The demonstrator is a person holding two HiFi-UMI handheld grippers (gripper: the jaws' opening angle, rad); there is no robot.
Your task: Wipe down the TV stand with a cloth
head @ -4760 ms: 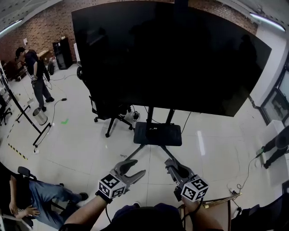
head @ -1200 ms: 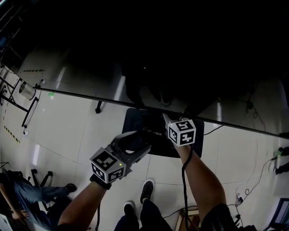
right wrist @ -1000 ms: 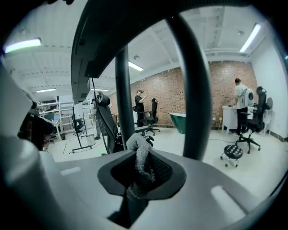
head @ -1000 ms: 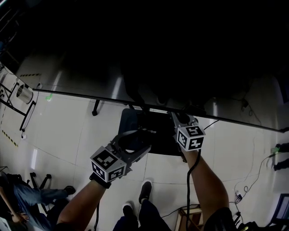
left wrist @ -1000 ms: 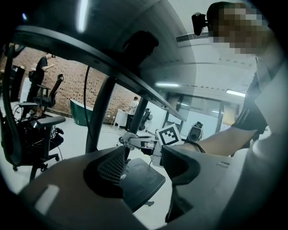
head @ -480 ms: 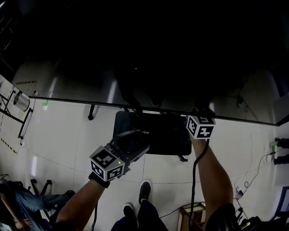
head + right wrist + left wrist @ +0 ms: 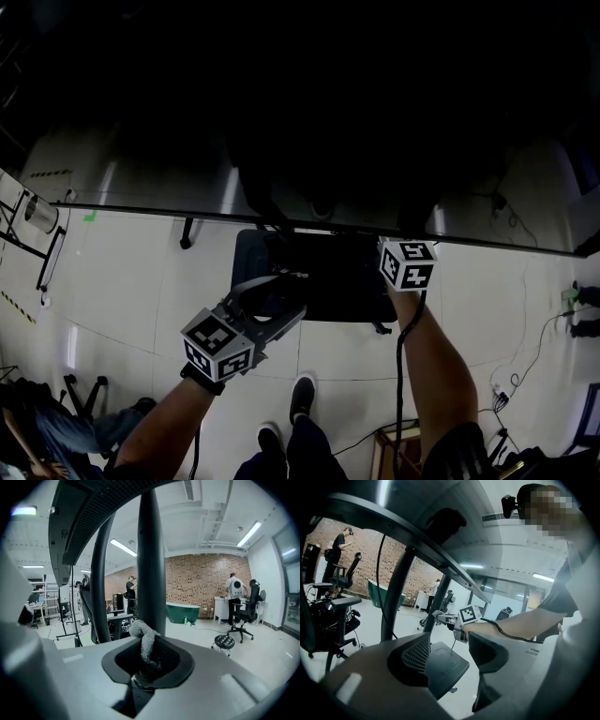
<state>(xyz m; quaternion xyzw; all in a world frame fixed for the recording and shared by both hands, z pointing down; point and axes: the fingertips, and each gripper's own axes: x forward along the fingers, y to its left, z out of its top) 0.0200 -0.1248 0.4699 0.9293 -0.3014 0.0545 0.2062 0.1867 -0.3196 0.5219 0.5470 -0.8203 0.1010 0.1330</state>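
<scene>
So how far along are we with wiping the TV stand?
Done: the cloth is picked up and clamped in the right gripper. In hand: the cloth sits right at the stand's upright pole, so wiping looks under way there. The left gripper is open and empty over the black shelf. Left: probably the shelf and the rest of the stand; no view shows which surfaces are already clean.

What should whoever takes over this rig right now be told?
Left tool: open and empty, held by the near left part of the base.
Right tool: shut on the cloth, right in front of a post, under the TV. Whether the cloth touches the post cannot be told.
Done: the cloth is gripped and brought to the post. No wiped area shows.
Left: wipe the post and base.
</scene>
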